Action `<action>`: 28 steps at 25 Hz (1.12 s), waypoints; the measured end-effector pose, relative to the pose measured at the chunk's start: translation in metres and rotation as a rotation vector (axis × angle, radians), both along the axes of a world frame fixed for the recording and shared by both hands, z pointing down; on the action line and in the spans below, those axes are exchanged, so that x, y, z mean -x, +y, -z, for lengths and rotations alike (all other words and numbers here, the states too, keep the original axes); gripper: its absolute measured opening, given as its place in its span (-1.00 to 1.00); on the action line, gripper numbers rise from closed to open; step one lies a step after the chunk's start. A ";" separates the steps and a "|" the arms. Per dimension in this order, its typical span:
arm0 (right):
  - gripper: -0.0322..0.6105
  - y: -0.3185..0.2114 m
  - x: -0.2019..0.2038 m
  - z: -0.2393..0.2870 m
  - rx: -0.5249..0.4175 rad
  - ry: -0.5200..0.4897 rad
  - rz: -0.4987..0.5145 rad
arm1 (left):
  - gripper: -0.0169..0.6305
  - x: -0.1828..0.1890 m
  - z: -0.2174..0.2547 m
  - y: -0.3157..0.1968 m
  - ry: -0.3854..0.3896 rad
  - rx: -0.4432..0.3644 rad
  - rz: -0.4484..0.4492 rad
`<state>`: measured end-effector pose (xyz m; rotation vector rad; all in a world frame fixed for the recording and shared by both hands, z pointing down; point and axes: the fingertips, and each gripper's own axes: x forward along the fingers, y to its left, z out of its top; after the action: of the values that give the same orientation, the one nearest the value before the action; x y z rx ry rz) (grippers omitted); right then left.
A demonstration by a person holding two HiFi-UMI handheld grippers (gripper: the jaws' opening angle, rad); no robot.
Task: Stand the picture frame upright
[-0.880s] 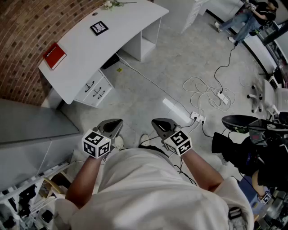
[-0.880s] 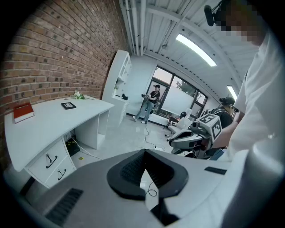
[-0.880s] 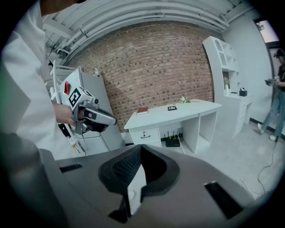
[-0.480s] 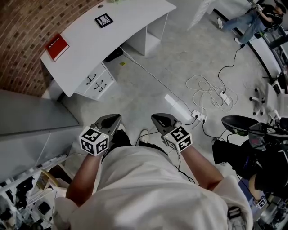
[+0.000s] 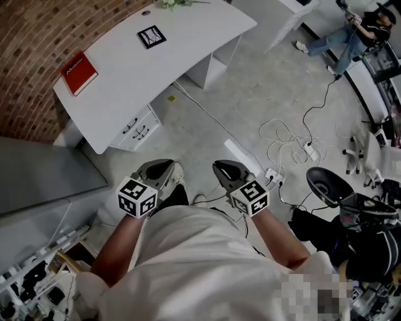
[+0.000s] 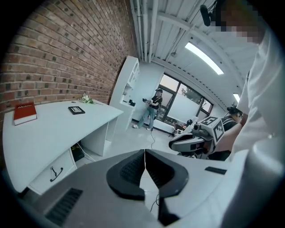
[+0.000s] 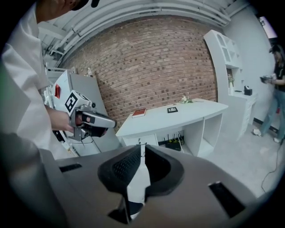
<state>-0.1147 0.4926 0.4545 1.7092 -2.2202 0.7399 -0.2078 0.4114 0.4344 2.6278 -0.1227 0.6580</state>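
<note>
The picture frame lies flat, face up, on the white bench, towards its far end. A small spray of flowers sits beyond it and a red book lies well apart from it at the near end. Judging by its thin dark border and small size, the frame is probably light and stiff. It may have a glazed front that would be slippery and could crack if pinched hard or allowed to drop back. The sensible hold is on the border at one edge. One set of jaws can tip that edge up while the other steadies the opposite side, so the frame does not skate across the smooth bench top. It most likely has a prop at the back, but from this distance no view shows one. The left gripper and the right gripper are held side by side at the person's waist, angled down and pointing towards the bench. Both pairs of jaws are closed tip to tip with nothing between them. The frame is well apart from both, ahead of them and towards the left gripper's side, with open floor between, so the approach has not yet begun.
</note>
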 end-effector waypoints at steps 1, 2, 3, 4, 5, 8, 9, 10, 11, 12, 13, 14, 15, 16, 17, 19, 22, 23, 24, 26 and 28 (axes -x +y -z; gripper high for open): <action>-0.84 -0.014 -0.003 0.002 -0.001 0.014 -0.003 | -0.94 -0.003 0.001 -0.015 0.004 -0.005 0.001; -0.80 -0.029 -0.006 0.004 -0.002 0.028 -0.005 | -0.91 -0.006 0.002 -0.030 0.008 -0.009 0.003; -0.78 -0.045 -0.010 0.006 -0.002 0.040 -0.008 | -0.88 -0.009 0.003 -0.045 0.013 -0.011 0.005; -0.76 -0.062 -0.013 0.008 -0.002 0.048 -0.011 | -0.85 -0.011 0.004 -0.061 0.018 -0.010 0.007; -0.74 -0.078 -0.015 0.010 -0.002 0.053 -0.015 | -0.84 -0.012 0.004 -0.075 0.021 -0.009 0.009; -0.74 -0.121 -0.020 0.014 -0.004 0.064 -0.024 | -0.80 -0.011 0.003 -0.114 0.036 -0.001 0.016; -0.74 -0.134 -0.023 0.014 -0.003 0.063 -0.026 | -0.77 -0.011 0.002 -0.126 0.041 0.004 0.022; -0.74 -0.147 -0.024 0.016 -0.001 0.061 -0.027 | -0.76 -0.010 0.001 -0.138 0.045 0.009 0.029; -0.74 -0.157 -0.025 0.017 0.001 0.059 -0.026 | -0.76 -0.009 0.002 -0.148 0.048 0.014 0.038; -0.74 -0.165 -0.025 0.020 0.004 0.062 -0.021 | -0.76 -0.007 0.003 -0.155 0.051 0.017 0.048; -0.74 -0.172 -0.026 0.022 0.006 0.068 -0.013 | -0.76 -0.005 0.005 -0.162 0.053 0.017 0.060; -0.74 -0.179 -0.026 0.024 0.008 0.074 -0.004 | -0.76 -0.003 0.007 -0.168 0.055 0.016 0.074; -0.74 -0.186 -0.027 0.026 0.010 0.079 0.007 | -0.76 0.000 0.009 -0.175 0.057 0.016 0.090; -0.74 -0.193 -0.027 0.028 0.011 0.084 0.019 | -0.76 0.002 0.010 -0.182 0.060 0.019 0.107; -0.74 -0.201 -0.028 0.030 0.011 0.089 0.031 | -0.76 0.003 0.011 -0.189 0.063 0.024 0.124; -0.74 -0.218 -0.029 0.033 0.005 0.095 0.051 | -0.76 0.007 0.010 -0.202 0.064 0.033 0.154; -0.75 -0.239 -0.034 0.035 -0.004 0.086 0.066 | -0.76 0.005 0.008 -0.218 0.060 0.038 0.176; -0.75 -0.245 -0.038 0.033 -0.003 0.081 0.070 | -0.76 0.002 0.007 -0.223 0.057 0.036 0.180; -0.75 -0.250 -0.042 0.031 -0.002 0.076 0.074 | -0.76 -0.002 0.006 -0.229 0.055 0.035 0.185; -0.75 -0.262 -0.052 0.026 0.001 0.063 0.083 | -0.76 -0.012 0.004 -0.240 0.049 0.033 0.196; -0.75 -0.278 -0.067 0.022 -0.001 0.048 0.092 | -0.76 -0.026 0.003 -0.255 0.046 0.028 0.212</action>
<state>-0.0477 0.2148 0.4326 1.5961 -2.2502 0.6696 -0.1813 0.1568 0.4317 2.5542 -0.3698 0.5228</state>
